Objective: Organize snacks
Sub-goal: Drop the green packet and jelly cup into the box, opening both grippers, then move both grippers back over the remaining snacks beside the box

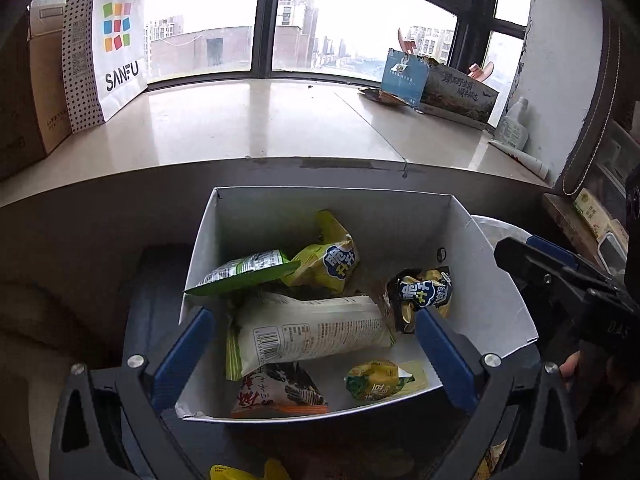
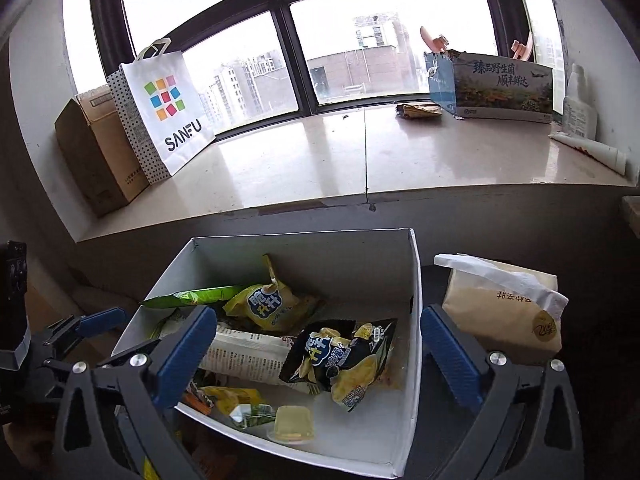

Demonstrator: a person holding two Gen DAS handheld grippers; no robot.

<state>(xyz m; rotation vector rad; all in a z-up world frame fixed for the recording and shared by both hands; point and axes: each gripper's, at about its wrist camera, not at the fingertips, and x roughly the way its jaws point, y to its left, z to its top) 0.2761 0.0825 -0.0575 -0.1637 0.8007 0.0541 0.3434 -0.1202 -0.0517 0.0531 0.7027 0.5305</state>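
Jaws are spread wide and empty on left gripper (image 1: 316, 344) and right gripper (image 2: 318, 344) over the white box (image 1: 496, 300); one loose packet should be chosen and pinched squarely.

In front of me the snack packets (image 1: 308, 328) lie in the box (image 2: 414, 300) below the windowsill (image 2: 320, 160), paper bag (image 2: 504, 312) just right of it.

Daylight floods in through the window (image 1: 260, 20), sky blown out white. Glare streaks the sill (image 2: 320, 152). Foreground dim and shadowed. Strong fisheye curve, dark vignetted corners. Focus mostly sharp.
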